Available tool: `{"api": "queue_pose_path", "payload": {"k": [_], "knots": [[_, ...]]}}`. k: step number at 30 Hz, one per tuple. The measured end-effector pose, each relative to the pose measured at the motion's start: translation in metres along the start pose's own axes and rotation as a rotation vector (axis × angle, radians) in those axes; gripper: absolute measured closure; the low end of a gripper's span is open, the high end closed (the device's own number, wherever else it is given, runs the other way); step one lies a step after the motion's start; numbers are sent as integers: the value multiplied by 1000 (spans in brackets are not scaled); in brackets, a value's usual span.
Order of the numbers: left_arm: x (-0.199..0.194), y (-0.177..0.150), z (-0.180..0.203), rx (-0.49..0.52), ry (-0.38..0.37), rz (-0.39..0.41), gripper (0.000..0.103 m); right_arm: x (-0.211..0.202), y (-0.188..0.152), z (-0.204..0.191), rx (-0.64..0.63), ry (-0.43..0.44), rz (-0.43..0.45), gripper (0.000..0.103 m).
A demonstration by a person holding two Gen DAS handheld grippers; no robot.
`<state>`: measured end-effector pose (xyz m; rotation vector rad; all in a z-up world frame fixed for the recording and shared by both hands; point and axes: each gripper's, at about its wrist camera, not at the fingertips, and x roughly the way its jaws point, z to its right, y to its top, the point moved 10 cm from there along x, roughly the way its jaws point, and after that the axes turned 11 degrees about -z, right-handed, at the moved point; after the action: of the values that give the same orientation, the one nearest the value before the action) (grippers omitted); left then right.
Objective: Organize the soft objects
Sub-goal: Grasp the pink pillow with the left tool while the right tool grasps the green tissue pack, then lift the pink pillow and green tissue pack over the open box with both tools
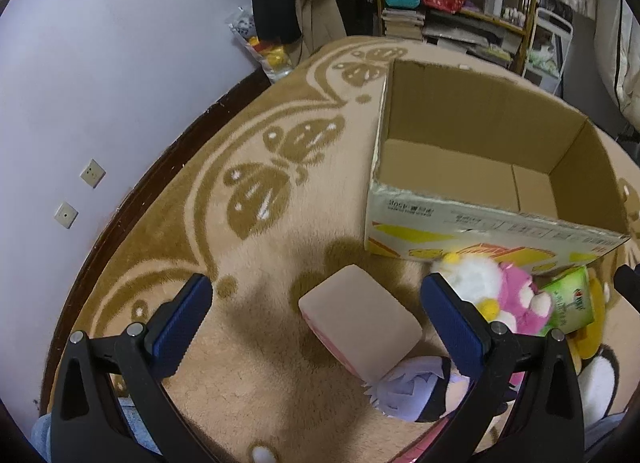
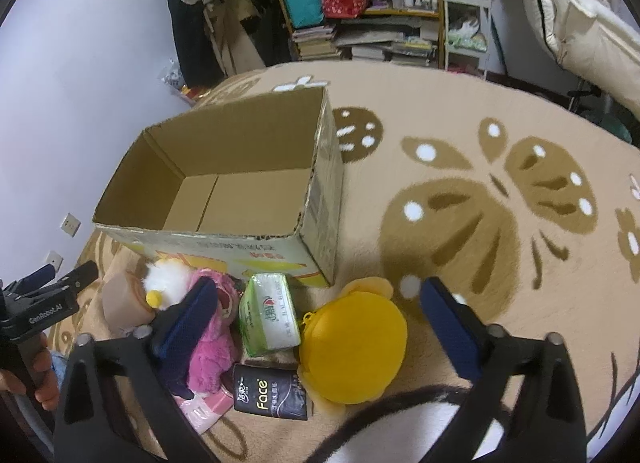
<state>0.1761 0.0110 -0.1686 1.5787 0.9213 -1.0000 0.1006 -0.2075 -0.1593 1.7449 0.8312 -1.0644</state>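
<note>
Two grippers are over the rug, and both have their jaws spread wide with nothing between them. The left gripper [image 1: 316, 303] hangs above a beige foam block [image 1: 360, 327] that lies flat on the butterfly-patterned rug [image 1: 248, 247], its blue pads [image 1: 182, 321] well apart on either side of the block and not touching it. Just past the block sits a pink and white plush toy [image 1: 500, 291], and beside that a green tissue pack [image 1: 570, 303] — both tight up against the front wall of the cardboard box [image 1: 472, 223]. A pale purple plush [image 1: 412, 387] lies at the block's near corner, touching it. Over to the right gripper [image 2: 316, 315]: open as well, hovering above the pile, with its left pad in front of the pink plush [image 2: 212, 343] and its right pad out over bare rug. Between those pads lie the green pack [image 2: 268, 315], a round yellow plush [image 2: 356, 347] and a black tissue pack marked "Face" [image 2: 270, 393], all close together on the rug. The box [image 2: 224, 239] stands upright and open-topped behind them, its floor bare cardboard. At the left edge of the right wrist view, a hand [image 2: 42, 379] grips the other gripper's handle. A cluttered shelf [image 2: 360, 3] stands far behind.
</note>
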Motion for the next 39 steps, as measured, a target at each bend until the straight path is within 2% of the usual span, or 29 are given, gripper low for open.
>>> {"api": "queue_pose_path", "payload": {"k": [2, 4, 12, 18, 21, 23, 25, 26, 28, 31, 39], "knots": [[7, 0, -1, -4, -1, -19, 0, 7, 0, -3, -7, 14, -21, 6], [13, 0, -1, -9, -3, -37, 0, 14, 1, -6, -18, 24, -35, 12], [35, -4, 6, 1, -8, -99, 0, 31, -4, -21, -55, 70, -84, 21], [47, -13, 13, 31, 29, -136, 0, 46, -10, -30, -74, 92, -132, 33], [49, -16, 15, 32, 16, -148, 2, 52, -15, -37, -73, 125, -157, 43], [50, -18, 19, 39, -4, -158, 12, 57, -19, -41, -74, 142, -178, 47], [53, -21, 24, 49, -35, -178, 28, 62, -21, -43, -80, 135, -190, 50], [54, -22, 27, 54, -52, -187, 33, 63, -22, -44, -81, 134, -190, 52], [55, -22, 29, 69, -46, -185, 41, 64, -22, -46, -87, 131, -192, 67], [56, -21, 30, 74, -70, -186, 55, 64, -23, -51, -109, 130, -191, 70], [50, -17, 25, 52, -102, -174, 70, 54, -19, -53, -139, 96, -141, 72]]}}
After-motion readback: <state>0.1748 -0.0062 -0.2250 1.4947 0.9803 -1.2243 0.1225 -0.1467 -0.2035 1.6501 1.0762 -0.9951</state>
